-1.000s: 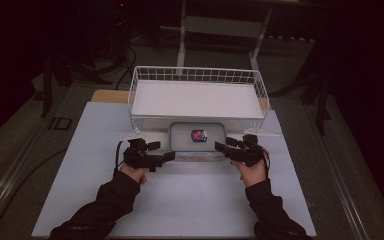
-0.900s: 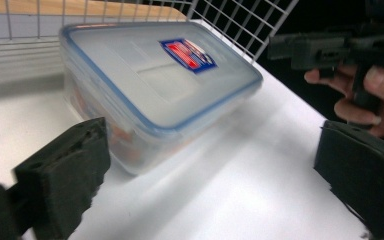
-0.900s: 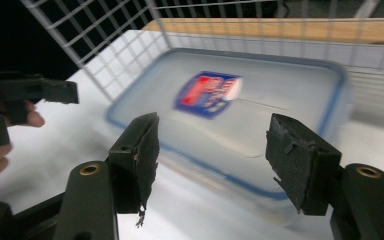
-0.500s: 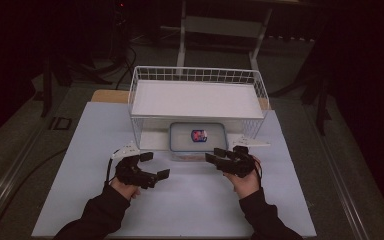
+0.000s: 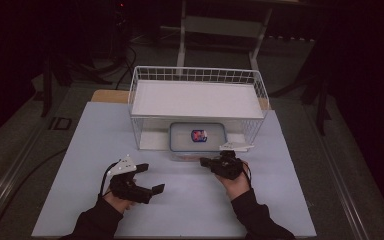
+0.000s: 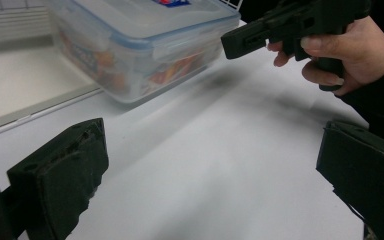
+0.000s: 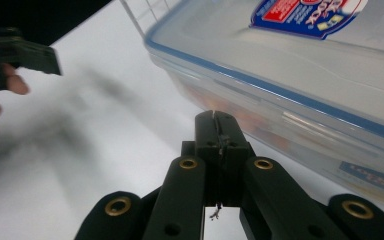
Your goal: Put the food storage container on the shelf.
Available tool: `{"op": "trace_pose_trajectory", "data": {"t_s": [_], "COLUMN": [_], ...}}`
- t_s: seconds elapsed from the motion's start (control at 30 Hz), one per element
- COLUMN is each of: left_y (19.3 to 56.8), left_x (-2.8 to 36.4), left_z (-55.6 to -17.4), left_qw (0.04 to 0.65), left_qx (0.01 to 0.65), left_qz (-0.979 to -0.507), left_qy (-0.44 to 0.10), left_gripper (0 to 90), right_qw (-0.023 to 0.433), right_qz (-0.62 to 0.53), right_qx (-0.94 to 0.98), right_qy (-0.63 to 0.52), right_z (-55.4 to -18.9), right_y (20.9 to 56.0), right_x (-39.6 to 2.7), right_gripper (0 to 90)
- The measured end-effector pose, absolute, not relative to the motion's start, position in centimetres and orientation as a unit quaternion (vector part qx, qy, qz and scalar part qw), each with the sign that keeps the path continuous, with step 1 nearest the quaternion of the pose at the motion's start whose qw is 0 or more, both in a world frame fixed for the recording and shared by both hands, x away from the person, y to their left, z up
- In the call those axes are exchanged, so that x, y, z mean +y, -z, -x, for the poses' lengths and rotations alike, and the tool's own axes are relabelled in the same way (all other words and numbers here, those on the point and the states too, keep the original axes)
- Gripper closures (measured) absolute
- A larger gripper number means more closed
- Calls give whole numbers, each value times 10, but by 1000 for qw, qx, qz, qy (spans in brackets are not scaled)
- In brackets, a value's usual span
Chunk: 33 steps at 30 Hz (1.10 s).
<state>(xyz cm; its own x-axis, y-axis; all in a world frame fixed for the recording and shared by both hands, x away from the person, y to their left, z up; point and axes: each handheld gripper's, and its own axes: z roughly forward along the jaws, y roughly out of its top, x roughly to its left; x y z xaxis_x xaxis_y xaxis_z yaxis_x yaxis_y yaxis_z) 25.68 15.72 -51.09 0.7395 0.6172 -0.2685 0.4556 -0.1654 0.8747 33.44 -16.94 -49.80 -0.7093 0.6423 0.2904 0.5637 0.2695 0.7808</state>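
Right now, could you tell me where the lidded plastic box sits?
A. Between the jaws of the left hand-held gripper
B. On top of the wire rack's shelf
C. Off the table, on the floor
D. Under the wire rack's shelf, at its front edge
D: in the high view the box rests on the table under the shelf of the wire rack, sticking out at its front, and neither hand-held gripper touches it.

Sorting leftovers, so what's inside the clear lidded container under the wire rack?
Through the container's clear wall, orange and reddish contents show, too blurred to identify. The lid and its label hide them from above.
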Motion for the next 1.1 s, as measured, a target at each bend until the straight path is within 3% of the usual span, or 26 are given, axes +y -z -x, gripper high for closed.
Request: {"op": "trace_pose_trajectory", "data": {"t_s": [1.1], "left_y": [518], "left_x": [161], "left_z": [-254], "left_qw": [554], "left_qx": [344], "left_qz": [-754], "left_qy": [-81], "left_gripper": [12], "right_qw": [85], "right_qz": [-420], "right_qx": [776], "right_qy": [-463], "right_z": [-404], "right_y": [505], "right_x": [-146], "right_gripper": [900]}}
